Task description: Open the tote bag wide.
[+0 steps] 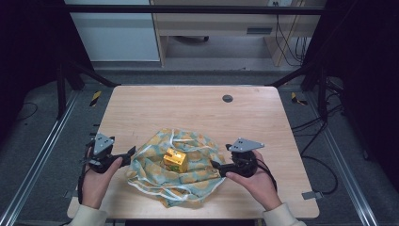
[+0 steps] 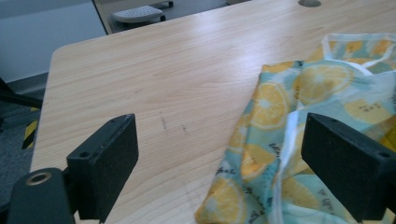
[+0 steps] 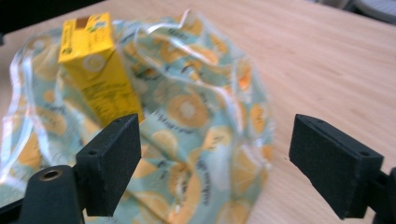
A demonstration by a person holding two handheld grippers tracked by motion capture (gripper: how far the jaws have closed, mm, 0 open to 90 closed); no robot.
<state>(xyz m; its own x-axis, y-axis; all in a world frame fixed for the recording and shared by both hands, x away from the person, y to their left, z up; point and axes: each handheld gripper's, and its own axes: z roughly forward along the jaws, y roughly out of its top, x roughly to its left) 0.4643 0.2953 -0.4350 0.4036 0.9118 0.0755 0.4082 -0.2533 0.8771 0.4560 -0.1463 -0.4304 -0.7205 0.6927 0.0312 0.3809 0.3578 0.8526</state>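
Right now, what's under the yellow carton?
The yellow carton stands on the lemon-print cloth, which lies on the wooden table. The cloth hides the tabletop directly beneath it.

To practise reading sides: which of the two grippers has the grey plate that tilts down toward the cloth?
The left gripper: its grey plate slopes toward the lemon-print cloth, while the right gripper's plate lies nearly flat.

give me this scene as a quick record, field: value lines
surface: wooden table
cloth: lemon-print cloth, rumpled, near the table's front edge
carton: yellow carton, upright on the cloth
left gripper: open, at the cloth's left edge
right gripper: open, at the cloth's right edge
held: nothing
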